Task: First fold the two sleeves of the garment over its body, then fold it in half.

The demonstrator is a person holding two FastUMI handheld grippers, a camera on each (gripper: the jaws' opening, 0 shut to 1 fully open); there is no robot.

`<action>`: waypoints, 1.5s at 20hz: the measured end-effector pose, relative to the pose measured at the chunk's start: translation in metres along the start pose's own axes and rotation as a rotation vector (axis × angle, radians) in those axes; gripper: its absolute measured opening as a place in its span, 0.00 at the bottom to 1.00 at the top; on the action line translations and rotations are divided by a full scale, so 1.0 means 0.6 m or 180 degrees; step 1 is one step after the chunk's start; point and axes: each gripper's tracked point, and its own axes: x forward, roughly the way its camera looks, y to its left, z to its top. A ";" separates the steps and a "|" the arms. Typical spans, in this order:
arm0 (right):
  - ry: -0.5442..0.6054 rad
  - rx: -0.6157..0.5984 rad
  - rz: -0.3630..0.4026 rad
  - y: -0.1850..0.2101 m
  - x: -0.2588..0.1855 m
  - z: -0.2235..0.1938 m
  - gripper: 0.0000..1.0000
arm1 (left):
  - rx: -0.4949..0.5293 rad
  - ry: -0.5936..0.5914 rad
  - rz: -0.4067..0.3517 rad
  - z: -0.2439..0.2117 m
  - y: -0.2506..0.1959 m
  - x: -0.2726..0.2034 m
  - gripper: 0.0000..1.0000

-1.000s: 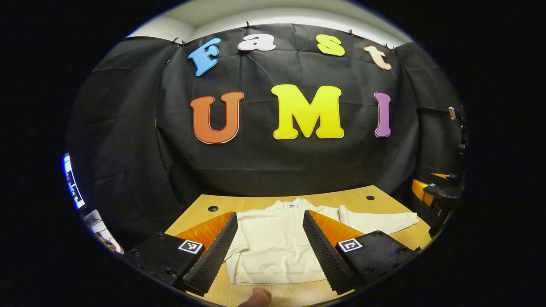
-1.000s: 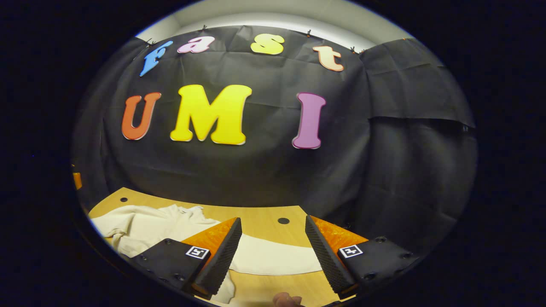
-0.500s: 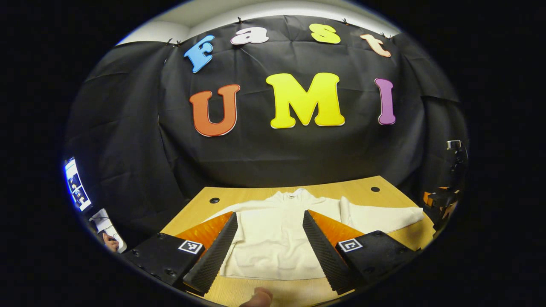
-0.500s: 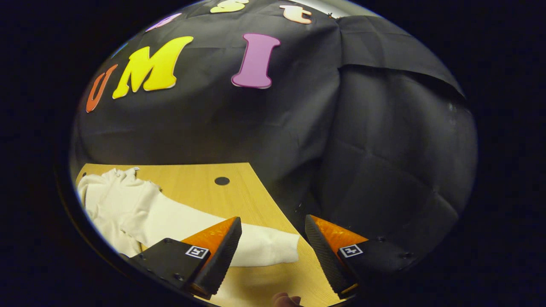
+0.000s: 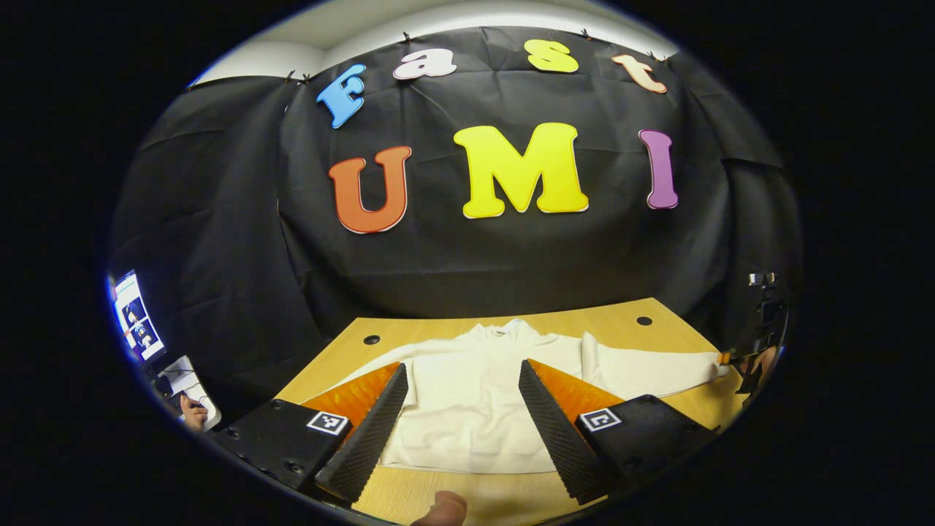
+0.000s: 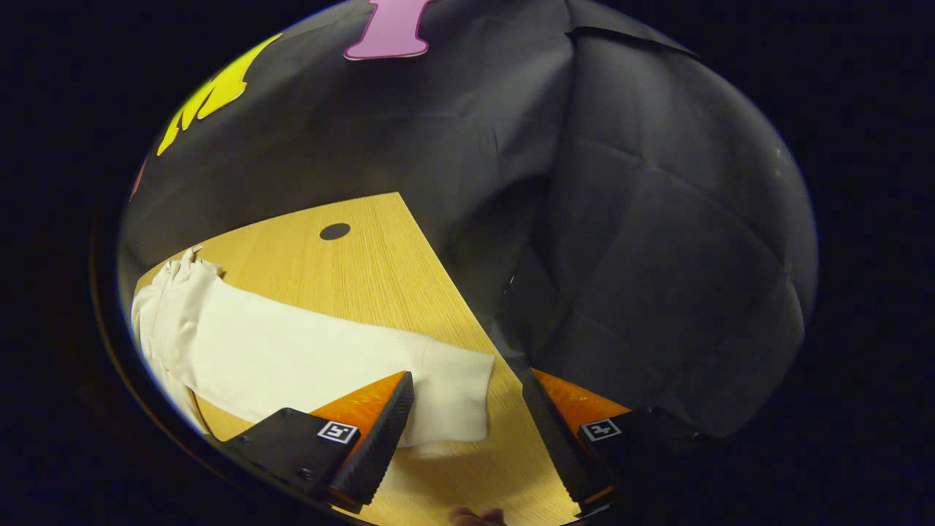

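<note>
Now the right hand-held gripper (image 6: pixel 467 431) has tipped down and swung to the right within one second, so its camera looks at the end of the right sleeve (image 6: pixel 321 361) instead of at the wall. Its fingers stand wide apart and hold nothing; the cuff (image 6: pixel 456 398) lies flat on the table (image 6: pixel 365 248) between and just beyond them, near the table's right edge. I judge that this hand is lining up to take the cuff, which fits the sleeve fold that the task names.

The left hand-held gripper (image 5: pixel 456 424) is also wide and empty. It has moved a little forward, and it hovers over the lower part of the cream garment (image 5: pixel 467 409), whose hem is near its fingers.

Farther off, the garment is spread flat on the table with the collar (image 5: pixel 500 332) toward the wall. The right sleeve stretches out sideways, not over the body. The left sleeve (image 5: pixel 372 363) seems to stretch out too, but the left finger hides much of it.
</note>
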 end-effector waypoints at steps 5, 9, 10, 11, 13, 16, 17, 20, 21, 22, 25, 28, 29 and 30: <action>0.0436 0.0081 -0.0035 0.001 0.009 -0.031 0.94 | -0.0044 -0.0127 -0.0045 0.014 0.010 0.003 0.98; 0.0685 0.0089 -0.0037 -0.002 0.006 -0.041 0.94 | -0.0099 -0.0088 -0.0036 0.003 0.021 0.005 0.98; 0.0719 0.0109 0.0006 0.005 0.006 -0.038 0.94 | -0.0115 -0.0059 -0.0036 -0.002 0.022 0.005 0.98; 0.0789 0.0127 0.0057 0.012 0.008 -0.041 0.92 | -0.0121 -0.0031 -0.0028 -0.006 0.024 0.005 0.98; 0.0880 0.0173 0.0118 0.024 0.009 -0.041 0.78 | -0.0133 0.0009 -0.0005 -0.013 0.032 0.003 0.98; 0.0942 0.0209 0.0185 0.035 0.008 -0.042 0.68 | -0.0175 0.0031 0.0034 -0.021 0.043 -0.002 0.98; 0.0946 0.0155 0.0171 0.037 0.006 -0.040 0.52 | -0.0183 0.0016 0.0046 -0.019 0.047 -0.003 0.98; 0.0935 0.0025 0.0194 0.039 0.007 -0.039 0.46 | -0.0176 0.0011 0.0065 -0.019 0.056 -0.005 0.98; 0.0934 -0.0034 0.0156 0.037 0.006 -0.038 0.21 | -0.0181 0.0026 0.0070 -0.022 0.060 -0.004 0.98; 0.0940 -0.0082 0.0105 0.036 0.006 -0.038 0.21 | -0.0185 0.0044 0.0077 -0.026 0.063 -0.005 0.98; 0.0889 -0.0134 0.0003 0.041 -0.010 -0.021 0.07 | -0.0218 -0.0007 0.0077 -0.022 0.074 -0.006 0.98; 0.0775 -0.0170 -0.0112 0.039 -0.034 0.001 0.07 | -0.0266 -0.0011 0.0043 -0.026 0.084 -0.002 0.99; 0.0727 -0.0152 -0.0156 0.040 -0.046 0.014 0.07 | -0.0285 -0.0005 0.0033 -0.029 0.087 0.000 0.99; 0.0678 -0.0137 -0.0174 0.042 -0.057 0.028 0.07 | -0.0304 -0.0010 0.0014 -0.028 0.091 0.000 0.99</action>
